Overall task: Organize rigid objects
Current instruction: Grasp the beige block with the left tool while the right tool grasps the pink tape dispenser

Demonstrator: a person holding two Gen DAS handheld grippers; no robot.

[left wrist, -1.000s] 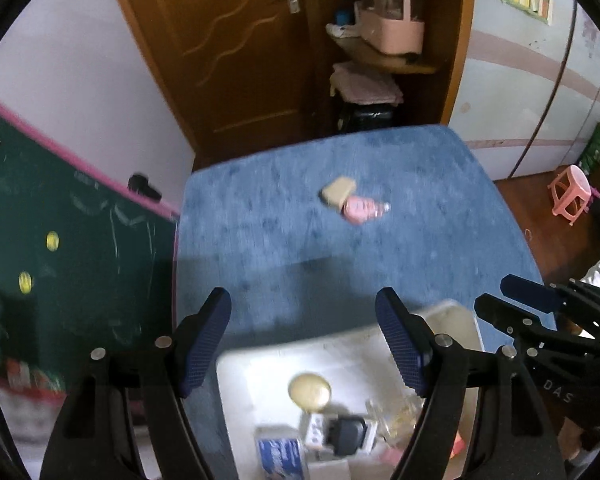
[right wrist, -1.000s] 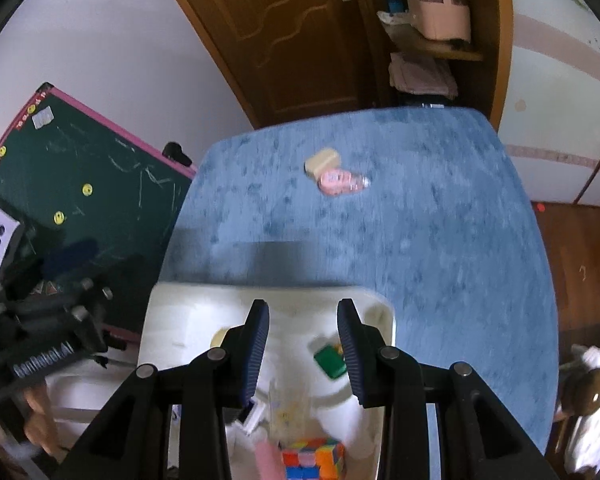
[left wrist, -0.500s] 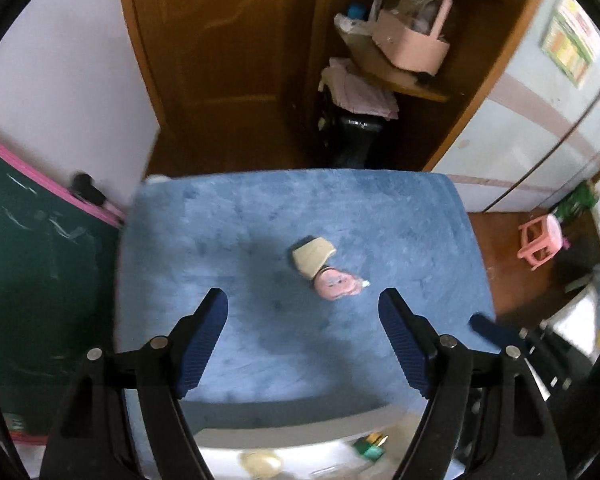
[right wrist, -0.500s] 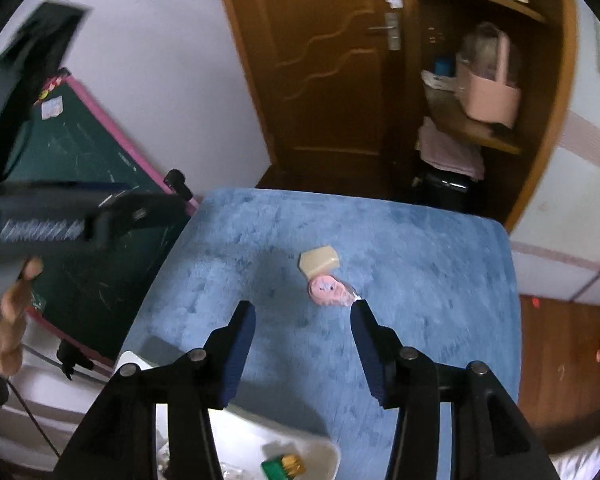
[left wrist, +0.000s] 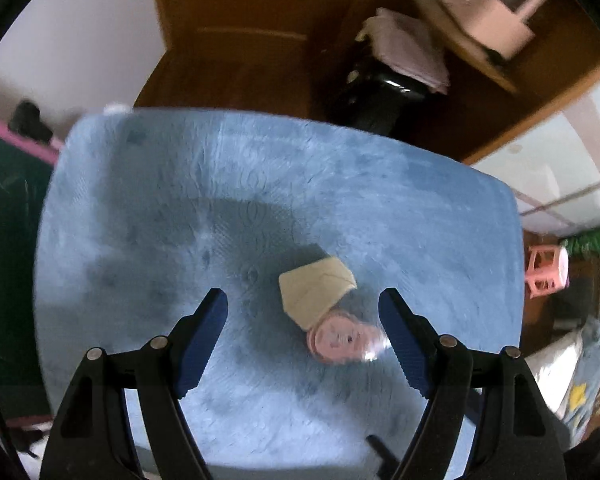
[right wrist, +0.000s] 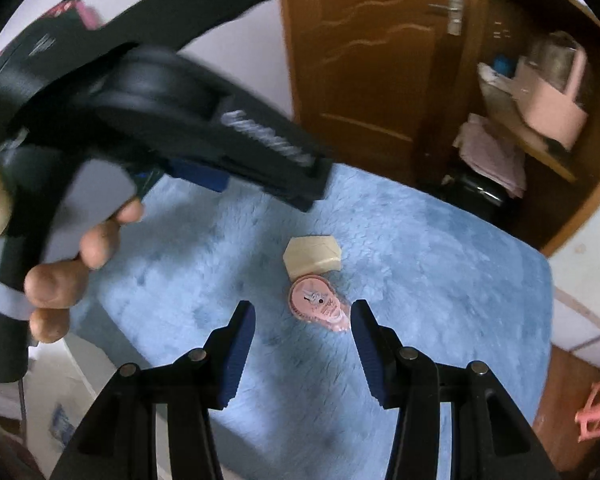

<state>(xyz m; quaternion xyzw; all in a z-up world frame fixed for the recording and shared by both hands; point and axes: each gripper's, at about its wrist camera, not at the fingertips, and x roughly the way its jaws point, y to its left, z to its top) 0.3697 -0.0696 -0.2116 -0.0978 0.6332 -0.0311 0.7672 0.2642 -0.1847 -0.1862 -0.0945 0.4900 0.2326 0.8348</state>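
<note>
Left gripper is held spread wide, nothing between its blue-padded fingers; right gripper likewise spread and empty. Ahead of both finger pairs lie a cream rectangular block and a round pink plastic tape dispenser, touching each other on the blue plush table cover. Risk is judged: closing on one could drag or knock its neighbour, and the plush pile could snag a pad. Both grippers are pitched downward; the left is seen crossing the right view's upper left.

home: wooden door, cluttered shelf.
</note>
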